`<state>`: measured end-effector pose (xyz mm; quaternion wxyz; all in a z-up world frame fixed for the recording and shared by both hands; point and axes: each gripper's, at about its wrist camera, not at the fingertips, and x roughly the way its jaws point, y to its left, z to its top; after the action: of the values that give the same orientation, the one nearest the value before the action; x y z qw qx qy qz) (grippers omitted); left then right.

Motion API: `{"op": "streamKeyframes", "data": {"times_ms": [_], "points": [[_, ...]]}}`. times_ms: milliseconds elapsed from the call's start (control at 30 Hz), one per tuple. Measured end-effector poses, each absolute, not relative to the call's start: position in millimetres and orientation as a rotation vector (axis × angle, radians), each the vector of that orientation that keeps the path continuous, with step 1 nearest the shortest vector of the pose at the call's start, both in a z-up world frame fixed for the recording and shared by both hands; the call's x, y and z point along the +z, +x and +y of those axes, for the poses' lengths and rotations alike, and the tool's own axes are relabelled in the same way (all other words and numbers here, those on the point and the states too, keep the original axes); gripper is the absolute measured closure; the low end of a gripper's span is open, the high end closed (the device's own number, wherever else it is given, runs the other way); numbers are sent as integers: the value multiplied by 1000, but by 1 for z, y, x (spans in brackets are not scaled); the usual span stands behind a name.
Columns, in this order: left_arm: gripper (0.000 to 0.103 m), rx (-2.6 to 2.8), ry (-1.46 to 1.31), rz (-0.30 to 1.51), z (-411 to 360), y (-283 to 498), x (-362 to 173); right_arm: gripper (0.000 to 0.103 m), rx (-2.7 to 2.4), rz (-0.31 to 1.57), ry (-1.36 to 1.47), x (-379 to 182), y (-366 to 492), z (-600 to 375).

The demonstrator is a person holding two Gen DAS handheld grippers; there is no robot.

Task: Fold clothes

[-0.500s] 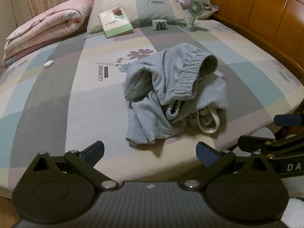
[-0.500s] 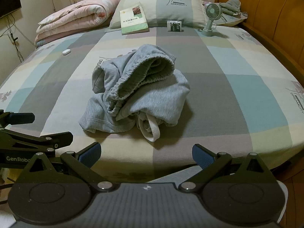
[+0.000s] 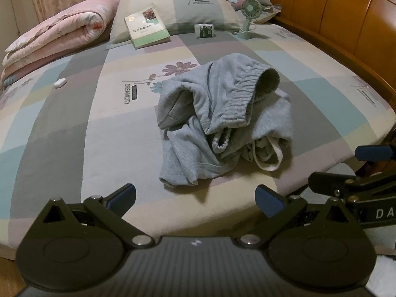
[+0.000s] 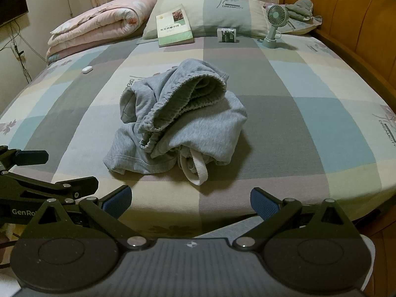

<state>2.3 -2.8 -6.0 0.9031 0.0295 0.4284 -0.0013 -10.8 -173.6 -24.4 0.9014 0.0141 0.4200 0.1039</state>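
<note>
Nearest the lens, the left gripper has its jaws spread wide with nothing between them, held at the near edge of the bed and angled down toward it; the right gripper stands equally wide and empty, just beside its partner and likewise short of the mattress. Ahead of both tools, a little right of centre for the left one and a little left of centre for the right one, lies the grey sweatpants in a crumpled heap on the checked sheet, touching neither tool, the ribbed waistband gaping open on top and a pale drawstring loop trailing toward the grippers. Farther off to the left sits a small white object. Beyond the heap, at the far end, a book leans on a pillow, with a small box and a green fan to its right, a rolled pink quilt far left, and a wooden headboard far right
</note>
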Motion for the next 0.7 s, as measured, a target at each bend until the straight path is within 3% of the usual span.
{"op": "streamKeyframes", "data": {"times_ms": [700], "points": [[1,-15,65,886,-5,2,-6,0,221,853,35,-23,-14,-174]]}}
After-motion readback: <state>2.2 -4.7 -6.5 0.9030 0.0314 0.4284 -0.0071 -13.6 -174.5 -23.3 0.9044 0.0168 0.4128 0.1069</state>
